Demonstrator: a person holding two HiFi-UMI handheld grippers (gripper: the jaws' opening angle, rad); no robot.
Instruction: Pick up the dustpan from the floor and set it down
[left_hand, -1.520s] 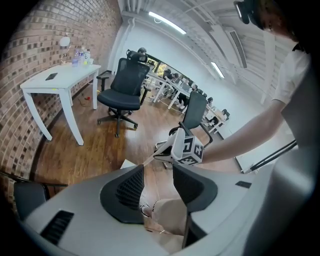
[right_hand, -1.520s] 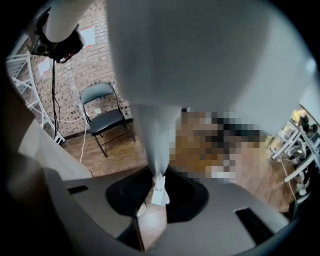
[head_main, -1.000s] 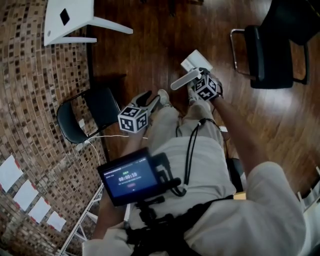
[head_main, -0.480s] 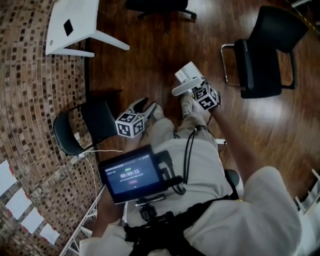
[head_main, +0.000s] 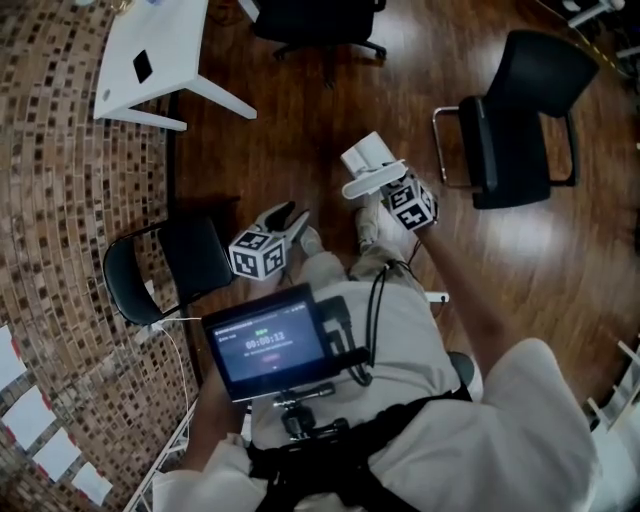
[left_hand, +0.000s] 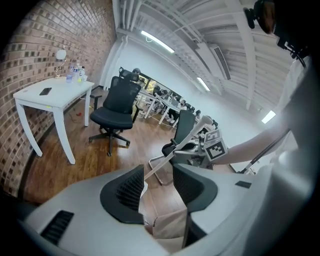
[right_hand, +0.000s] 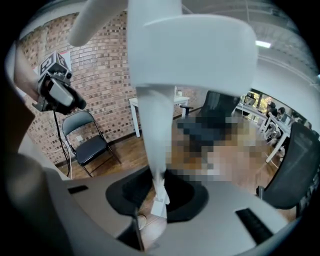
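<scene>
Head view, upper centre: right claw (head_main: 388, 190) clamps the handle of the white dustpan (head_main: 366, 157), held off the floor (head_main: 300, 90); left claw (head_main: 287, 214) stands apart, empty. Keep it level, lower slowly.

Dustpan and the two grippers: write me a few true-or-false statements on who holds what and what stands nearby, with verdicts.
1. The right gripper is shut on the dustpan, gripping its handle. True.
2. The dustpan lies flat on the floor. False: it is held up in the right gripper, clear of the floor.
3. The left gripper holds a brush. False: its fingers stand apart with nothing between them.
4. A black folding chair stands by the brick wall. True.
5. The table is black. False: it is white.
</scene>
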